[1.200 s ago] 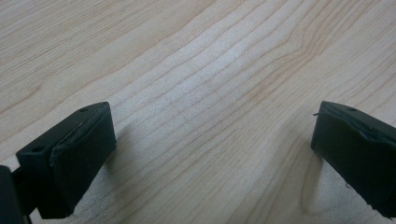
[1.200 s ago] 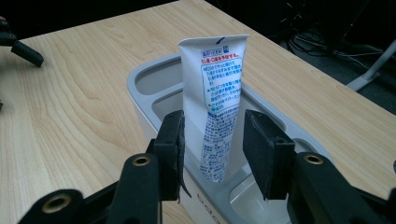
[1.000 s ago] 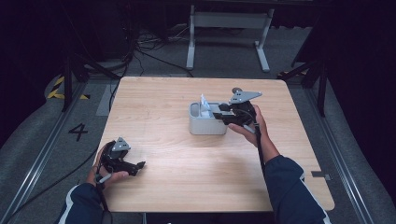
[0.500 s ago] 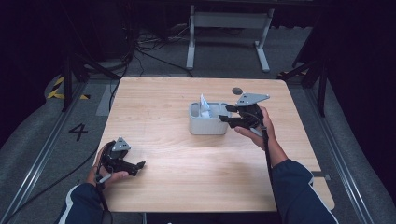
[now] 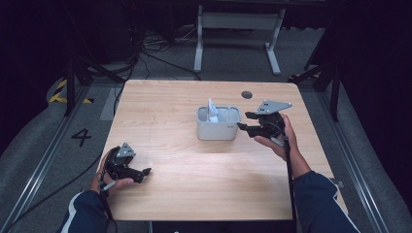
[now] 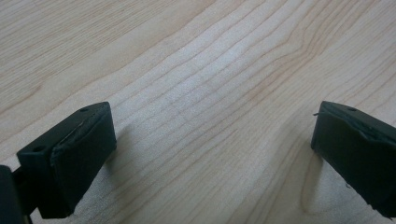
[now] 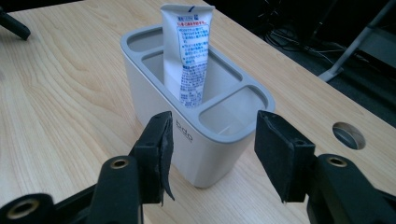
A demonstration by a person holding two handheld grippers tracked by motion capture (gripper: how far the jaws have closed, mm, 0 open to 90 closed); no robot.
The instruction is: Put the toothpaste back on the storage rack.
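A grey holder (image 5: 218,127) with three compartments stands at the table's middle right. A white tube with blue print (image 7: 187,51) stands upright in its middle compartment, also seen from above as the tube (image 5: 212,108). My right gripper (image 5: 245,122) hovers just right of the holder. Its jaws have just been opening and press on nothing. In the right gripper view, the right gripper (image 7: 212,140) faces the near end of the holder (image 7: 154,93), which shows between the open jaws. My left gripper (image 5: 141,174) rests open near the front left; the left gripper (image 6: 210,140) spans bare wood.
The wooden table (image 5: 170,107) has a round cable hole (image 5: 247,94) behind the right gripper, also seen as the hole (image 7: 348,135). A white stand (image 5: 238,29) and cables lie on the dark floor beyond the far edge.
My right gripper has drawn back to the right from over the holder and its jaws stand wider. The tube stays upright in the holder. The left gripper has not moved.
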